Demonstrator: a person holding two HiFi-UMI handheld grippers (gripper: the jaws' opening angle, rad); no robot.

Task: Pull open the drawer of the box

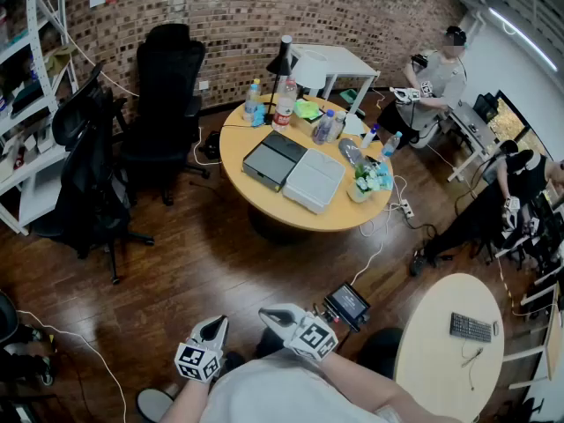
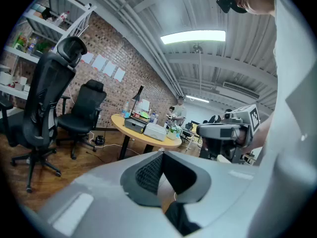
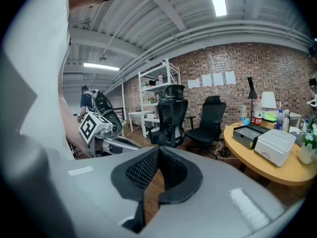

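Note:
Two flat boxes lie side by side on the round wooden table [image 1: 264,205] across the room: a dark grey box [image 1: 275,159] and a light grey box [image 1: 313,181]. In the left gripper view they show small as the dark box [image 2: 134,124] and the light box [image 2: 155,131]; the right gripper view shows the dark box [image 3: 250,134] and the light box [image 3: 275,145]. My left gripper [image 1: 214,322] and right gripper [image 1: 265,314] hover close to my body, far from the table. Both are shut with nothing between the jaws, as the left gripper [image 2: 162,155] and right gripper [image 3: 158,150] show up close.
Bottles [image 1: 285,104], a black lamp [image 1: 282,60] and a small plant [image 1: 363,181] crowd the table. Black office chairs [image 1: 167,86] stand to its left by a white shelf [image 1: 26,104]. Cables [image 1: 379,236] trail on the wooden floor. People [image 1: 436,82] work at the right. A second round table [image 1: 441,333] holds a keyboard.

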